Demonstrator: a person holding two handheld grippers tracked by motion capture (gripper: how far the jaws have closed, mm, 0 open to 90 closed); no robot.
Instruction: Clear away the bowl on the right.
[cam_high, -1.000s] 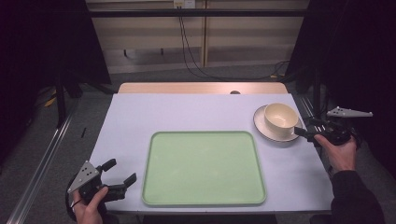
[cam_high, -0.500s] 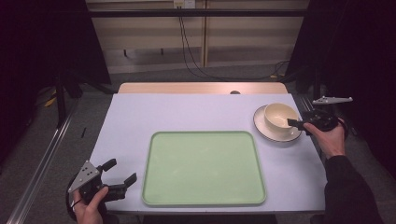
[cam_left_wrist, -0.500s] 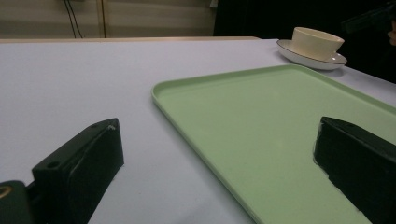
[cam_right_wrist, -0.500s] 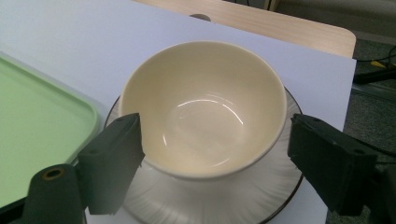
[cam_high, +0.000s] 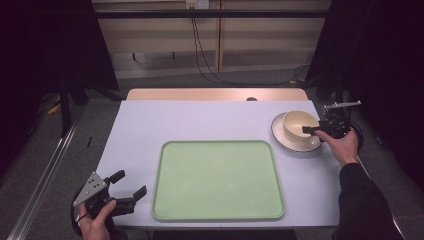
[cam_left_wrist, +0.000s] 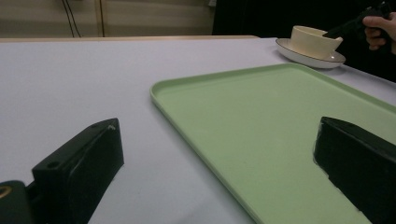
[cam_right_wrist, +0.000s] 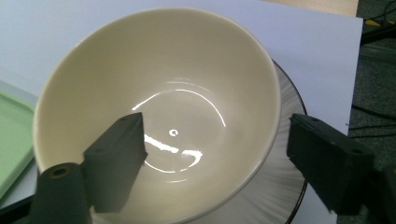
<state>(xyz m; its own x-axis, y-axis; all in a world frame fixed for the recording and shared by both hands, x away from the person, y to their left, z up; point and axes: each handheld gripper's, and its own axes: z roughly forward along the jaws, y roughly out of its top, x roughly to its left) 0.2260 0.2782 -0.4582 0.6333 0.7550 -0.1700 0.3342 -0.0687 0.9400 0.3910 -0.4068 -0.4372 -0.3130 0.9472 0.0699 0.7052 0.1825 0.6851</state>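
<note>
Right gripper (cam_high: 314, 131) wide, one jaw inside bowl (cam_high: 299, 124), other outside rim, not clamped. Bowl on plate (cam_high: 296, 143), table's (cam_high: 210, 120) far right. Left gripper (cam_high: 131, 186) wide, near left, beside tray (cam_high: 217, 180).

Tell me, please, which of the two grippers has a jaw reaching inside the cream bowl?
The right gripper: its open jaws straddle the rim of the cream bowl, one jaw inside and one outside. The left gripper sits at the table's near left corner, beside the green tray.
</note>
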